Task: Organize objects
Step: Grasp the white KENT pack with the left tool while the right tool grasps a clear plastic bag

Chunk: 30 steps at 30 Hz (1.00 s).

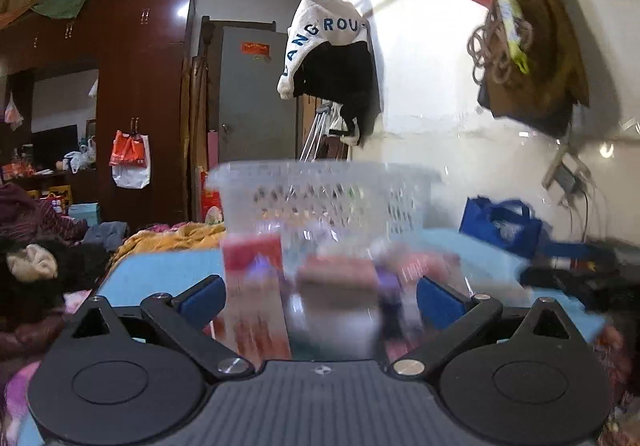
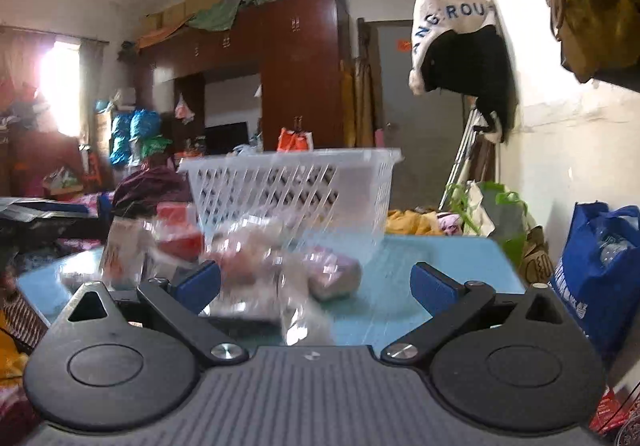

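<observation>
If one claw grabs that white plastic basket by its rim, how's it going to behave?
The white plastic basket looks light for its size: thin lattice walls you can see through. Gripped at one rim, it would likely tilt, since it is wide. Its narrower base suggests a push up high could tip it rather than slide it on the blue table. Contents can't be judged; both views are blurred.

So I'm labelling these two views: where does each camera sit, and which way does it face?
Left wrist: on the left gripper, low over the blue table, facing the white basket; its own open blue-padded fingers show.
Right wrist: on the right gripper, facing the same basket from further left; its own open fingers show.
Shared: basket, table, blurred packets, hanging white jacket.
</observation>
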### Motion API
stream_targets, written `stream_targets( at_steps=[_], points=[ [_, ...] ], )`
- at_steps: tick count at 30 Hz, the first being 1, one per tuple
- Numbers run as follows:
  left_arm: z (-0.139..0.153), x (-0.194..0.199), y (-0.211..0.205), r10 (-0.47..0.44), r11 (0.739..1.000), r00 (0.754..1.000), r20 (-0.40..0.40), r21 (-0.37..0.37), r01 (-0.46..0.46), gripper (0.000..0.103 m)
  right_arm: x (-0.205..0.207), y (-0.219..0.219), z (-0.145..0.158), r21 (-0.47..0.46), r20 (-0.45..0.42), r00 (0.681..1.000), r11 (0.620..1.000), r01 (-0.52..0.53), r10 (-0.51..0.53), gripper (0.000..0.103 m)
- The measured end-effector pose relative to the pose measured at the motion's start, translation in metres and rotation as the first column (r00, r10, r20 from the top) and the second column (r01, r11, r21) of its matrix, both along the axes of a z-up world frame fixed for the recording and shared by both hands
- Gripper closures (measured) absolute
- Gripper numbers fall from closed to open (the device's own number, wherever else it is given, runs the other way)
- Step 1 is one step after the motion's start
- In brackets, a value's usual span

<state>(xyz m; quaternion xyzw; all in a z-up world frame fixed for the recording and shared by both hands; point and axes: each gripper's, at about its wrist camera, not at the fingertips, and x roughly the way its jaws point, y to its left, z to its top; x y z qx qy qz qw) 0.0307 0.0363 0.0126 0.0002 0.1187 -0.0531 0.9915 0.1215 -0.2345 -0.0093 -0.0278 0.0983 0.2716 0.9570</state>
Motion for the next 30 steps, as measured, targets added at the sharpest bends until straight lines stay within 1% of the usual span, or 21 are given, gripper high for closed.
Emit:
stream_targets(
  at_steps=[2,4,6,8,9,11,14,15,16,17,20,21,22,23,24,26,30],
  points=[
    [-0.015,-0.016,-0.005,0.031,0.999,0.999,-0.012,0.014,-0.031,0.000,0.010,0.001,-0.004,-0.019,-0.022,1.000,1.000,-0.001,0.001,0.000],
    [-0.025,-0.021,-0.013,0.008,1.000,0.999,-0.035,0.031,-0.007,0.000,0.017,0.000,-0.007,-0.020,-0.052,0.998,0.999,-0.032,0.031,0.000],
    [-0.030,-0.019,-0.023,-0.006,0.997,0.999,-0.048,0.076,0.010,0.001,0.018,0.000,-0.011,-0.034,-0.066,0.997,0.999,-0.040,0.037,0.001],
    [-0.034,-0.015,-0.026,0.021,0.994,0.999,-0.045,0.106,-0.017,0.003,0.015,0.003,-0.014,-0.058,-0.064,0.997,0.998,-0.035,0.031,0.014],
    [-0.035,-0.011,-0.023,0.031,0.995,0.998,-0.052,0.098,-0.026,0.003,0.015,0.004,-0.014,-0.066,-0.063,0.998,0.997,-0.035,0.031,0.016],
    [-0.038,-0.009,-0.017,0.031,0.997,0.998,-0.060,0.071,-0.027,0.005,0.010,0.007,-0.018,-0.078,-0.067,0.997,0.996,-0.043,0.038,0.026],
    [-0.042,-0.006,-0.010,0.021,0.999,0.996,-0.092,0.033,-0.018,0.014,0.009,0.010,-0.020,-0.098,-0.066,0.997,0.994,-0.039,0.032,0.034],
    [-0.044,-0.007,-0.010,0.014,1.000,0.996,-0.089,0.023,-0.012,0.014,0.008,0.009,-0.022,-0.099,-0.063,0.998,0.994,-0.037,0.031,0.036],
    [-0.046,-0.010,-0.010,0.011,1.000,0.997,-0.082,0.024,-0.010,0.014,0.007,0.009,-0.023,-0.098,-0.067,0.997,0.994,-0.039,0.033,0.042],
    [-0.048,-0.010,-0.010,0.009,1.000,0.997,-0.077,0.030,-0.006,0.014,0.007,0.009,-0.024,-0.096,-0.072,0.997,0.994,-0.044,0.037,0.044],
    [-0.051,-0.005,-0.012,-0.007,1.000,0.997,-0.080,0.018,0.008,0.014,0.008,0.009,-0.025,-0.091,-0.077,0.996,0.994,-0.052,0.045,0.048],
    [-0.052,-0.002,-0.013,-0.010,1.000,0.997,-0.077,0.013,0.011,0.014,0.008,0.009,-0.025,-0.091,-0.078,0.996,0.994,-0.053,0.046,0.052],
    [-0.052,-0.001,-0.014,-0.010,1.000,0.997,-0.073,0.014,0.011,0.015,0.008,0.010,-0.026,-0.091,-0.081,0.996,0.994,-0.054,0.047,0.059],
    [-0.053,0.000,-0.014,-0.013,1.000,0.998,-0.069,0.017,0.014,0.021,0.007,0.009,-0.026,-0.088,-0.081,0.996,0.995,-0.053,0.046,0.065],
    [-0.052,-0.002,-0.015,-0.022,1.000,0.998,-0.065,0.017,0.023,0.030,0.007,0.009,-0.026,-0.085,-0.079,0.996,0.995,-0.051,0.044,0.065],
    [-0.052,-0.006,-0.014,-0.024,0.999,0.998,-0.059,0.019,0.025,0.040,0.005,0.007,-0.025,-0.094,-0.073,0.997,0.994,-0.047,0.041,0.065],
    [-0.052,-0.009,-0.012,-0.032,0.999,0.998,-0.051,0.019,0.033,0.040,0.001,0.005,-0.022,-0.089,-0.061,0.998,0.995,-0.037,0.032,0.065]
  ],
)
